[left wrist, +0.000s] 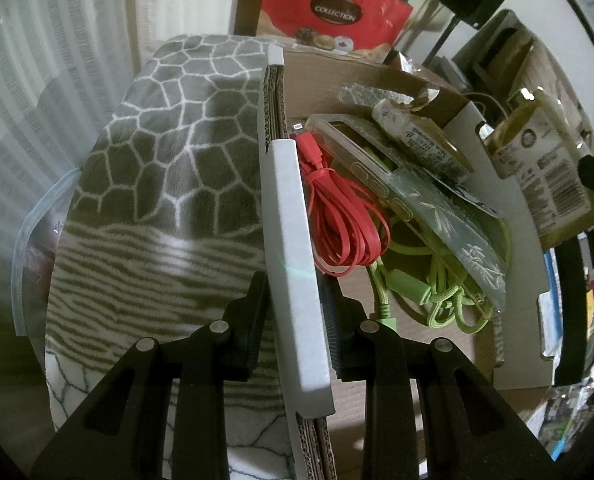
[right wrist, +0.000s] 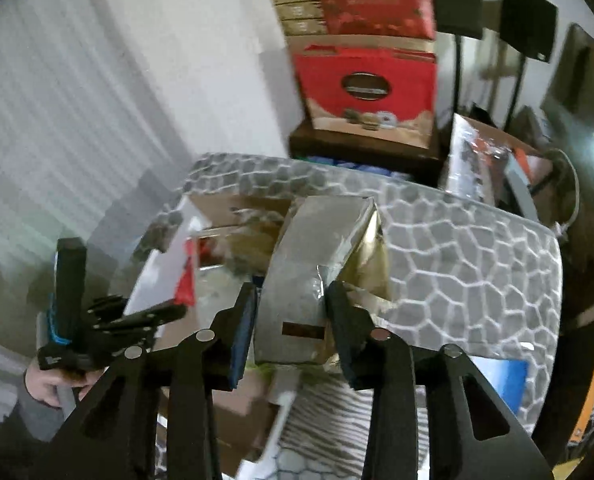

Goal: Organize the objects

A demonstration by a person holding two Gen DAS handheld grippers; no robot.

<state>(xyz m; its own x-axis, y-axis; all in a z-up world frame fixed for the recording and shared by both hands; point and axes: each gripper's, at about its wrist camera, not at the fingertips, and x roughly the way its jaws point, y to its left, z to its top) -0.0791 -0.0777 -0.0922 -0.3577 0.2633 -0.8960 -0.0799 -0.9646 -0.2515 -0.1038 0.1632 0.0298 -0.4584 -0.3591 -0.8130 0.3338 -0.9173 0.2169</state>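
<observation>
An open cardboard box [left wrist: 417, 352] rests on a grey patterned blanket [left wrist: 169, 140]. My left gripper [left wrist: 295, 292] is shut on the box's white side wall [left wrist: 289, 216]. Inside the box lie a coiled red cable [left wrist: 337, 220], a green cord [left wrist: 445, 304], a clear phone case [left wrist: 417, 184] and a labelled roll [left wrist: 421, 140]. My right gripper [right wrist: 293, 300] is shut on a silver and gold foil packet [right wrist: 317, 248] and holds it over the box [right wrist: 225, 204]. The same packet [left wrist: 545, 164] shows at the right of the left wrist view. In the right wrist view my left gripper [right wrist: 153, 314] clamps the box wall, with a hand [right wrist: 53, 384] behind it.
A red gift bag [right wrist: 369, 84] stands on stacked boxes behind the blanket [right wrist: 457, 248]. Black stands [right wrist: 529, 20] rise at the back right. A clear zip bag [left wrist: 37, 240] lies left of the blanket. Cluttered packages [right wrist: 493, 160] crowd the right side.
</observation>
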